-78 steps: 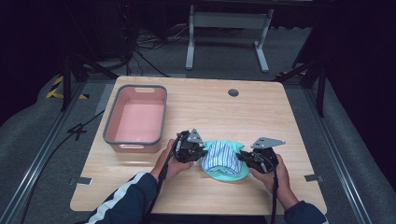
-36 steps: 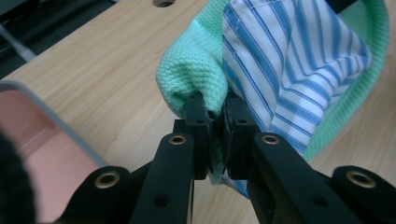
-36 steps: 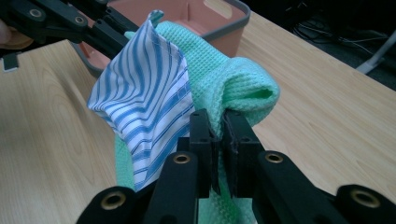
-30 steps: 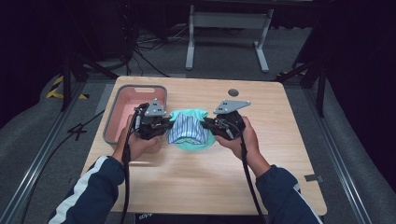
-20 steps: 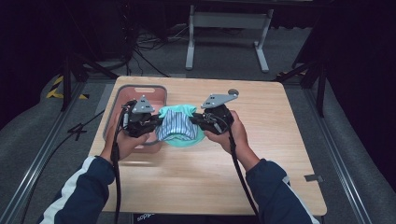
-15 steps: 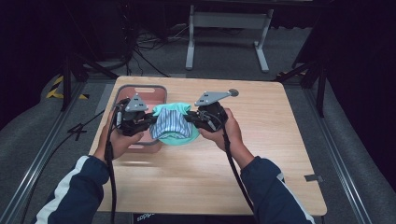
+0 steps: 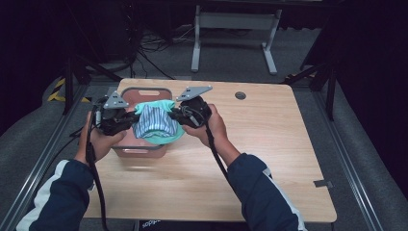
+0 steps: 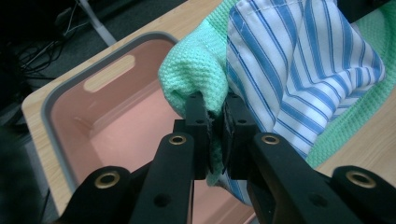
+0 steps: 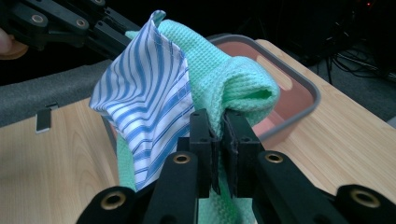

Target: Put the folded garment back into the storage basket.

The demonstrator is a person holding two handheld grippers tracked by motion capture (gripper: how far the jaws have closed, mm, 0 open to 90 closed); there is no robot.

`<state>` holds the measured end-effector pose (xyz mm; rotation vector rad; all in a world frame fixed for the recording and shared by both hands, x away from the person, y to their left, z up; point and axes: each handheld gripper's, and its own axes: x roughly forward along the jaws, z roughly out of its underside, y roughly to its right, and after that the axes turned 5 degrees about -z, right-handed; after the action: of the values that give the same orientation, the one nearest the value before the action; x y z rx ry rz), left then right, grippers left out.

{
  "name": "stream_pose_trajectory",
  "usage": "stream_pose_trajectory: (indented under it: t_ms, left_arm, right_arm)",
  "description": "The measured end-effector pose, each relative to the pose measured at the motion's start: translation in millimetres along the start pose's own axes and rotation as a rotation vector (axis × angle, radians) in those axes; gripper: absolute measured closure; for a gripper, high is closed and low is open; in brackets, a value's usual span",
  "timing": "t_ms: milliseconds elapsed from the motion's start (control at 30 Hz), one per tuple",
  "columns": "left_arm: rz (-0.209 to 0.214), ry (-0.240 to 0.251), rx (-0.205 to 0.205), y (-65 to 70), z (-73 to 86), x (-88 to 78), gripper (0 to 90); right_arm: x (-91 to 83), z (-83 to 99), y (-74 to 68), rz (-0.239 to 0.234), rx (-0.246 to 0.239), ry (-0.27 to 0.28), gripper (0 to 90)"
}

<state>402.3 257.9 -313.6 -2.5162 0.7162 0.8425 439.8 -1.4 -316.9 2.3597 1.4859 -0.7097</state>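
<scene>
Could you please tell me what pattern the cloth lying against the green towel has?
Blue and white stripes, clearest in the left gripper view.

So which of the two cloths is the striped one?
The blue-and-white striped cloth, lying on top; the green waffle-weave cloth wrapped beneath it is plain.

Pink plastic bin with grey rim (image 7: 144, 150) at desk (image 7: 269, 163) left; folded green waffle and blue-striped cloths (image 7: 156, 124) above bin, between left claw (image 7: 129, 120) and right claw (image 7: 177, 114).

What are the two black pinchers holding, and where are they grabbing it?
Both hold one bundle: a green cloth with a blue-striped cloth on it. The left gripper pinches the left edge, the right gripper the right edge, above the pink bin.
</scene>
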Motion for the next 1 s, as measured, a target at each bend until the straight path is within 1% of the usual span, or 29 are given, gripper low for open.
stream_pose_trajectory:
  t_ms: [33, 67, 133, 167, 233, 267, 300, 333, 367, 400, 467, 500, 533, 567, 600, 633, 667, 700, 833, 867, 933, 967, 1000]
  left_arm:
    - [-0.004, -0.010, -0.008, -2.6, 1.1, -1.2, 82.7]
    - [-0.010, -0.014, -0.005, -5.9, 1.8, -2.2, 82.7]
    - [-0.025, -0.014, -0.008, -11.4, 3.2, -3.7, 82.7]
    - [-0.029, -0.021, -0.013, -14.3, 3.7, -5.2, 82.7]
    - [-0.035, -0.014, -0.022, -21.8, 5.1, -6.0, 82.7]
    - [-0.035, -0.019, -0.031, -24.8, 6.4, -5.5, 82.7]
    - [-0.047, -0.024, -0.030, -28.0, 7.5, -4.4, 82.7]
    - [-0.047, -0.035, -0.039, -30.1, 9.1, -3.1, 82.6]
    - [-0.052, -0.042, -0.036, -32.9, 10.8, -1.4, 82.6]
    - [-0.050, -0.046, -0.042, -35.0, 12.8, 1.0, 82.7]
    - [-0.059, -0.068, -0.043, -38.0, 16.6, 5.4, 82.7]
    - [-0.059, -0.064, -0.048, -39.1, 18.2, 7.5, 82.7]
    - [-0.065, -0.073, -0.044, -41.2, 20.5, 10.0, 82.7]
    - [-0.066, -0.077, -0.060, -40.8, 22.1, 12.0, 82.7]
    - [-0.071, -0.085, -0.049, -42.2, 24.0, 15.4, 82.7]
    - [-0.071, -0.104, -0.046, -43.1, 24.9, 17.2, 82.6]
    - [-0.080, -0.098, -0.054, -43.0, 27.3, 21.5, 82.7]
    - [-0.085, -0.101, -0.043, -43.7, 28.4, 24.0, 82.6]
    - [-0.096, -0.129, -0.035, -42.7, 32.0, 31.6, 82.6]
    - [-0.090, -0.141, -0.031, -42.9, 34.0, 36.3, 82.6]
    - [-0.094, -0.165, -0.023, -43.0, 36.6, 42.3, 82.6]
    - [-0.083, -0.175, -0.032, -42.6, 38.1, 45.3, 82.6]
    - [-0.084, -0.179, -0.023, -42.8, 38.8, 47.6, 82.6]
  right_arm:
    - [3.6, -1.9, -0.8, -0.003, 0.000, 0.001, 82.8]
    - [7.3, -3.5, -1.4, -0.005, -0.001, -0.001, 82.9]
    - [14.5, -6.7, -1.7, -0.012, 0.000, -0.004, 82.8]
    - [17.9, -8.0, -1.8, -0.014, -0.001, -0.004, 82.8]
    - [24.3, -10.3, -1.3, -0.017, 0.004, -0.002, 82.8]
    - [27.5, -11.1, -1.1, -0.019, 0.007, -0.002, 82.8]
    - [31.2, -11.9, -1.0, -0.018, 0.005, -0.005, 82.8]
    - [34.8, -12.3, -1.1, -0.018, 0.004, -0.008, 82.8]
    - [38.2, -12.5, -0.9, -0.019, 0.007, -0.008, 82.8]
    - [42.1, -12.3, -0.5, -0.021, 0.010, -0.011, 82.8]
    - [50.3, -10.8, 0.9, -0.028, 0.018, -0.016, 82.8]
    - [54.5, -9.8, 1.3, -0.034, 0.025, -0.019, 82.8]
    - [62.1, -8.0, 2.2, -0.040, 0.034, -0.024, 82.8]
    - [64.6, -7.4, 2.8, -0.043, 0.039, -0.021, 82.8]
    - [64.6, -7.4, 2.8, -0.043, 0.039, -0.021, 82.8]
    - [68.6, -6.4, 4.0, -0.051, 0.047, -0.026, 82.7]
    - [72.0, -5.5, 4.8, -0.050, 0.047, -0.034, 82.7]
    - [76.1, -4.6, 5.4, -0.046, 0.045, -0.047, 82.7]
    - [86.5, -1.6, 5.3, -0.041, 0.044, -0.071, 82.7]
    - [88.9, -0.5, 5.2, -0.044, 0.042, -0.075, 82.7]
    - [98.7, 3.2, 4.5, -0.048, 0.043, -0.111, 82.6]
    - [103.5, 4.9, 5.4, -0.042, 0.032, -0.130, 82.6]
    - [106.6, 5.9, 5.8, -0.039, 0.033, -0.143, 82.6]
